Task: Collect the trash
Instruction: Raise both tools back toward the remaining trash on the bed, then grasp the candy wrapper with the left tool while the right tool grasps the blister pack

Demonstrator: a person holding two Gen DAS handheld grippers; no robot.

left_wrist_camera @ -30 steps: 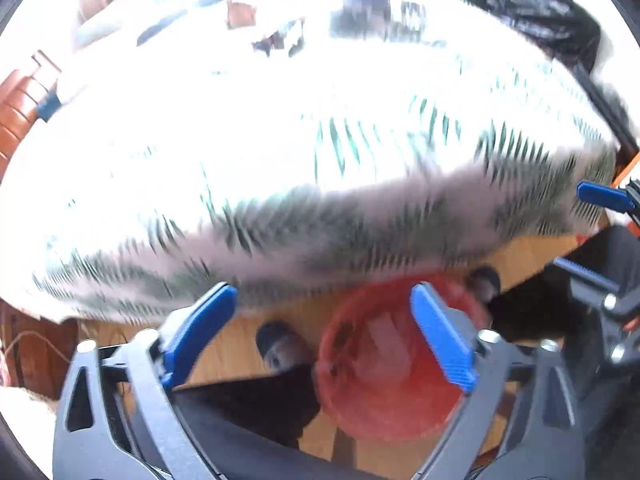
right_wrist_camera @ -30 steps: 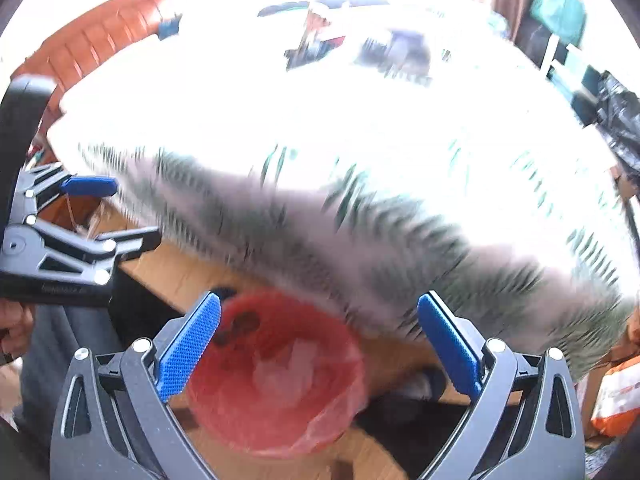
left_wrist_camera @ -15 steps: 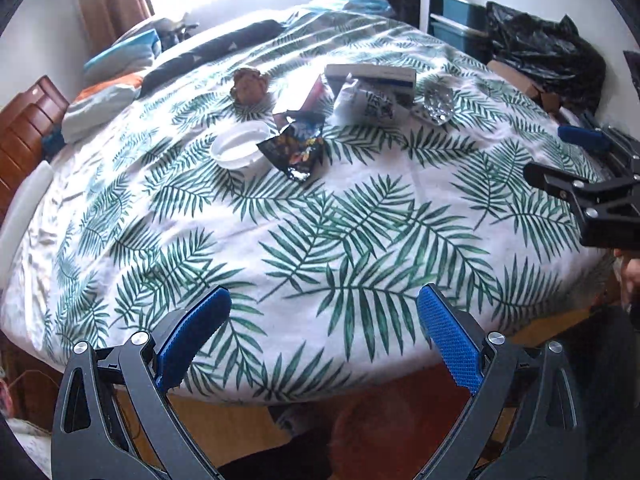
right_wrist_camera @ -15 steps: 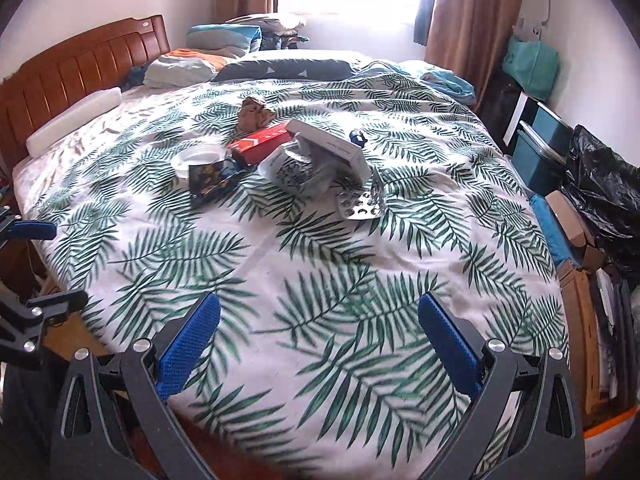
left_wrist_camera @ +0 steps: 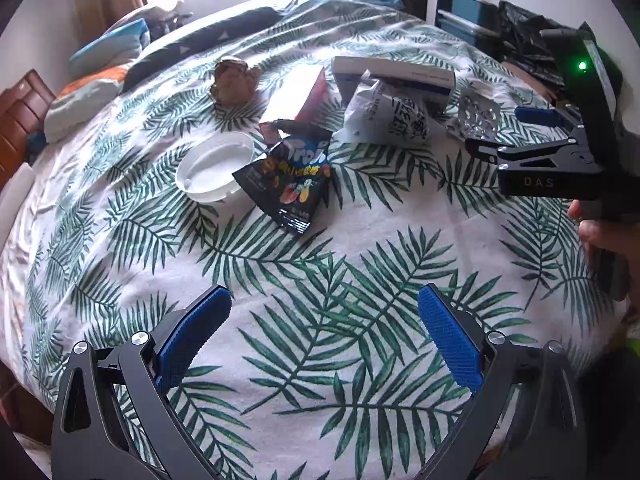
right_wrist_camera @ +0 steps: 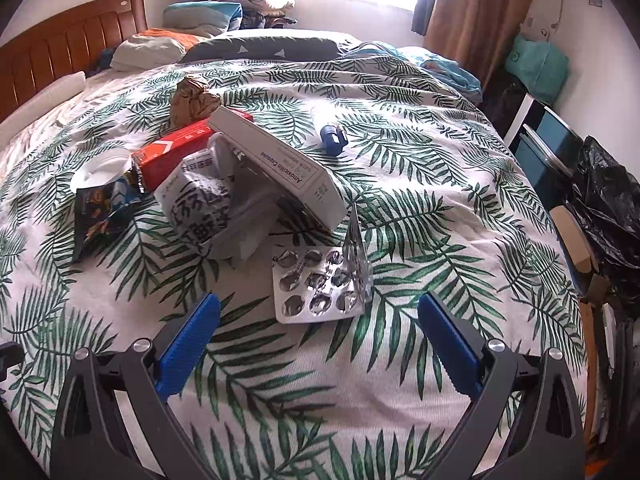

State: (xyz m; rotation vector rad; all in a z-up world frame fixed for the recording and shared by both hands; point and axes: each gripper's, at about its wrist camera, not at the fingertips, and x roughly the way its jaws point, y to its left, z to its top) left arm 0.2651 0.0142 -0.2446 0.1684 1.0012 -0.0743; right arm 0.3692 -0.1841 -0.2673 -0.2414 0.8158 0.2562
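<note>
While both of your hand-held grippers hang over the near edge of the bed (left_wrist_camera: 360, 264), nothing is collected yet.

Left hand-held gripper (left_wrist_camera: 324, 336): fingers spread wide, holding nothing.
White lid (left_wrist_camera: 214, 166): about 11 o'clock from your left hand-held gripper, lying flat.
Snack bag (left_wrist_camera: 290, 178): at 12 o'clock, its top edge overlapping the lid; long axis runs 12 to 6; the brand reads "Trolli", I think.
Red carton (right_wrist_camera: 176, 152): behind the bag; lettering too small to read.
Crumpled white bag (right_wrist_camera: 204, 204): large dark print, not legible to me.
White medicine box (right_wrist_camera: 276, 166): propped aslant on that bag, marked "Amoxicillin Capsules".
Blister packs (right_wrist_camera: 316, 284): one flat, one on edge, at 12 o'clock from your right hand-held gripper, nearest of all.
Right hand-held gripper (right_wrist_camera: 318, 336): wide open, empty.
Likely next: your right takes the packs.
</note>
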